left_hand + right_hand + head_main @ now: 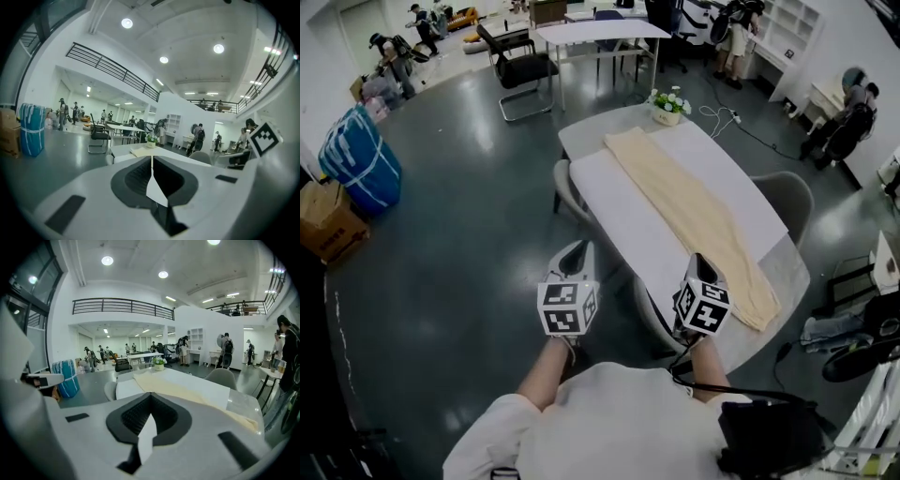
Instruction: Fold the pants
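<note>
**Pants** (694, 220): cream, laid out flat at full length along the worktop (605, 141). One end is seen near the flowerpot (667, 105) at the far end, the other at the near right edge. The far part is laid on a white sheet (619, 225); the near end is seen on bare grey top. The pants are also seen ahead of the jaws in the right gripper view (168, 387), and small and distant in the left gripper view (140, 151). They are held by neither gripper.

**Left gripper** (575, 253): held off the worktop's near left side, over the floor and pointed toward the worktop. Its jaws are seen pressed together along one seam (151, 161), with nothing between them.

**Right gripper** (698, 264): held at the worktop's near end, just short of the pants' near end. Its jaws are likewise closed on each other (150, 401), with nothing gripped.

**Surroundings**
- A grey chair (787, 202) is set at the worktop's right side.
- A second chair (565, 192) is set at the left side.
- A third chair (652, 314) is set at the near end, between the two grippers.
- A blue bundle (361, 159) and a cardboard box (328, 220) are placed on the floor at far left.
- A black chair (520, 70) and a white table (600, 33) are seen beyond the worktop.
</note>
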Available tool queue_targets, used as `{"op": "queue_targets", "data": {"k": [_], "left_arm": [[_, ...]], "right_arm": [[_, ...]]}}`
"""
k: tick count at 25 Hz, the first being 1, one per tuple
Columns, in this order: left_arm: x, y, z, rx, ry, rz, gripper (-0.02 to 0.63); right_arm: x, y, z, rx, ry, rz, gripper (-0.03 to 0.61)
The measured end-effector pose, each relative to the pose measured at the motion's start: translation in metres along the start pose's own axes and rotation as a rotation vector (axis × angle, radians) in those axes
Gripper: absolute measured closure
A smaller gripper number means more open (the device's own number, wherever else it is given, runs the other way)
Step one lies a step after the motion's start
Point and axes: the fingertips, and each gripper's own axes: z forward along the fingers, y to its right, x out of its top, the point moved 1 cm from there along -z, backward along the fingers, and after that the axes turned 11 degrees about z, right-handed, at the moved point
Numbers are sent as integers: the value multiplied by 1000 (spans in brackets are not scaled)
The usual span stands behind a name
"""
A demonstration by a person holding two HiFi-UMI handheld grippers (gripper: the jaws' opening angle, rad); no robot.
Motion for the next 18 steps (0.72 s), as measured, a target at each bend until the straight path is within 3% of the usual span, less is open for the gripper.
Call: {"op": "queue_targets", "data": {"k": [11, 18], "left_arm": [[43, -126, 116, -95, -2, 75, 598], [34, -147, 163, -116, -25, 48, 598]], "right_arm": [[47, -71, 110, -99, 44, 85, 586], [37, -59, 141, -180, 0, 93, 586]]}}
